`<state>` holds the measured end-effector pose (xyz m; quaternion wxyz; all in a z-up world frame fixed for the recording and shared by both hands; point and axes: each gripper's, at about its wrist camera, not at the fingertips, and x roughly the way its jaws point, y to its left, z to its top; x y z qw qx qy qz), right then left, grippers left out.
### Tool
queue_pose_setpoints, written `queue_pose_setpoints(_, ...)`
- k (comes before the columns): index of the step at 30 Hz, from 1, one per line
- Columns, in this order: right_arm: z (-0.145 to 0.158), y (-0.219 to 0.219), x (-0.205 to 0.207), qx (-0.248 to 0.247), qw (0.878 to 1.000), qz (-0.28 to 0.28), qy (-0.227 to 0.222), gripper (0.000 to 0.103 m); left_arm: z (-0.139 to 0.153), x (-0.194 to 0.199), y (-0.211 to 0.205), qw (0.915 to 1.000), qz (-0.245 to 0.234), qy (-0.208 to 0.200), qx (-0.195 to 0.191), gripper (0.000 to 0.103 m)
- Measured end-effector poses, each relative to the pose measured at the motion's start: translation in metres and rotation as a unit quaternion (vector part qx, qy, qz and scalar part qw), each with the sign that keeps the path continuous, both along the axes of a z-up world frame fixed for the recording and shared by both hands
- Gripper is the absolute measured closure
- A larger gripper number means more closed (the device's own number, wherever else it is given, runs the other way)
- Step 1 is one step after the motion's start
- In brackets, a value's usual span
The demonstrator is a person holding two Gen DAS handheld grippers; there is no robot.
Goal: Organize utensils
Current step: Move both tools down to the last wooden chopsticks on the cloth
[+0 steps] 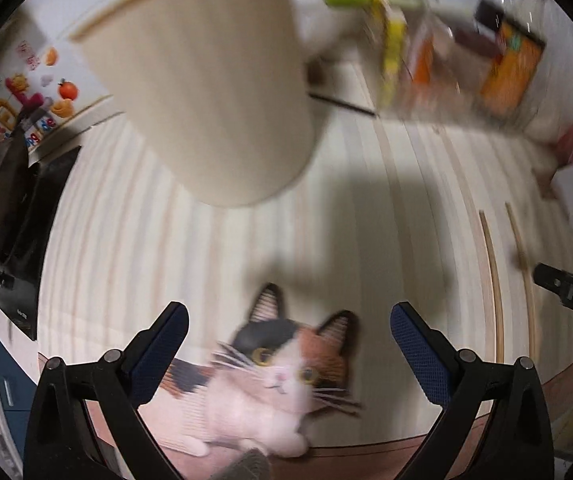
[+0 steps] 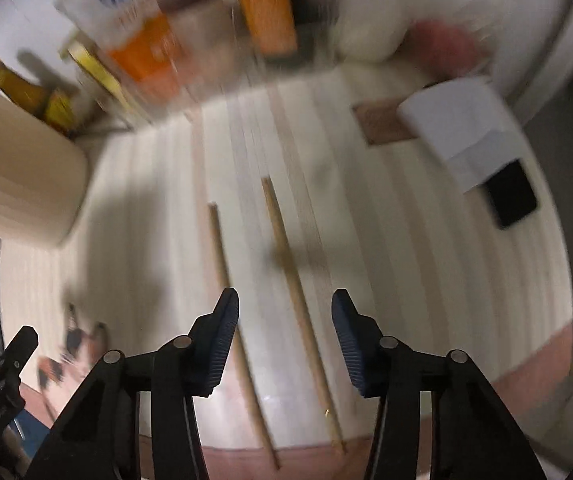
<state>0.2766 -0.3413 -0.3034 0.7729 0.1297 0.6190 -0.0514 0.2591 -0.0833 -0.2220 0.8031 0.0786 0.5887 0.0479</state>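
- My left gripper [image 1: 289, 344] hangs spread wide and empty over the cat-print mat [image 1: 274, 380].
- My right gripper [image 2: 285, 332], fingers apart, straddles two wooden chopsticks [image 2: 294, 300] lying on the pale striped mat [image 2: 406, 240].
- The beige cylindrical holder [image 1: 206, 92] stands well apart.

We see dim, warm indoor light, heavy motion blur smearing the back shelf clutter [image 2: 190, 36], soft shadows on the striped mat [image 1: 366, 208], and strong fisheye bending at dark edges.
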Motion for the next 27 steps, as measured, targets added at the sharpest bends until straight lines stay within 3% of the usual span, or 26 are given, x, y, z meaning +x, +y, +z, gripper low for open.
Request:
queue_pose_setpoints(2, -0.019, -0.002, 0.009, -0.004, 1.0, 0.021, 0.018, 0.071, -0.009, 0.002, -0.014, 0.9999, -0.004, 0.01, 0.008, 0.0)
queue_pose_setpoints(4, -0.032, -0.002, 0.013, -0.017, 0.998, 0.042, 0.035, 0.092, -0.017, 0.004, -0.032, 0.9997, -0.011, 0.019, 0.009, 0.0)
queue_pose_setpoints(5, -0.03, -0.001, 0.012, -0.03, 0.998, 0.051, 0.025, 0.096, -0.02, 0.005, -0.041, 0.9996, -0.015, 0.023, 0.007, 0.0)
queue_pose_setpoints(7, -0.031, -0.009, 0.009, -0.035, 0.997, 0.061, 0.029, 0.096, -0.025, 0.007, -0.06, 0.9992, -0.023, 0.031, -0.004, 0.0)
queue_pose_setpoints(13, -0.03, -0.068, -0.014, -0.022, 0.999, 0.011, 0.047, 0.096, -0.046, 0.014, -0.123, 0.9943, -0.069, 0.065, -0.048, 0.006)
queue_pose_setpoints(15, -0.03, -0.08, -0.02, -0.012, 0.999, 0.004, 0.049, 0.096, -0.057, 0.016, -0.139, 0.9922, -0.079, 0.081, -0.052, 0.031)
queue_pose_setpoints(18, -0.029, -0.094, -0.026, 0.004, 0.999, -0.006, 0.05, 0.096, -0.07, 0.016, -0.153, 0.9895, -0.09, 0.099, -0.053, 0.052)
queue_pose_setpoints(19, -0.029, -0.097, -0.027, 0.01, 0.999, -0.008, 0.05, 0.096, -0.067, 0.016, -0.155, 0.9904, -0.091, 0.089, -0.054, 0.057)
queue_pose_setpoints(21, -0.028, -0.099, -0.028, 0.008, 0.999, -0.007, 0.051, 0.096, -0.066, 0.017, -0.159, 0.9888, -0.1, 0.089, -0.066, 0.075)
queue_pose_setpoints(22, -0.028, -0.098, -0.029, 0.003, 0.999, -0.005, 0.053, 0.096, -0.065, 0.017, -0.16, 0.9892, -0.101, 0.086, -0.061, 0.09)
queue_pose_setpoints(23, -0.027, -0.098, -0.027, -0.002, 0.999, -0.004, 0.054, 0.096, -0.065, 0.017, -0.161, 0.9891, -0.104, 0.086, -0.06, 0.097)
queue_pose_setpoints(27, -0.027, -0.092, -0.023, -0.013, 0.998, -0.001, 0.057, 0.096, -0.063, 0.016, -0.15, 0.9908, -0.093, 0.083, -0.053, 0.099)
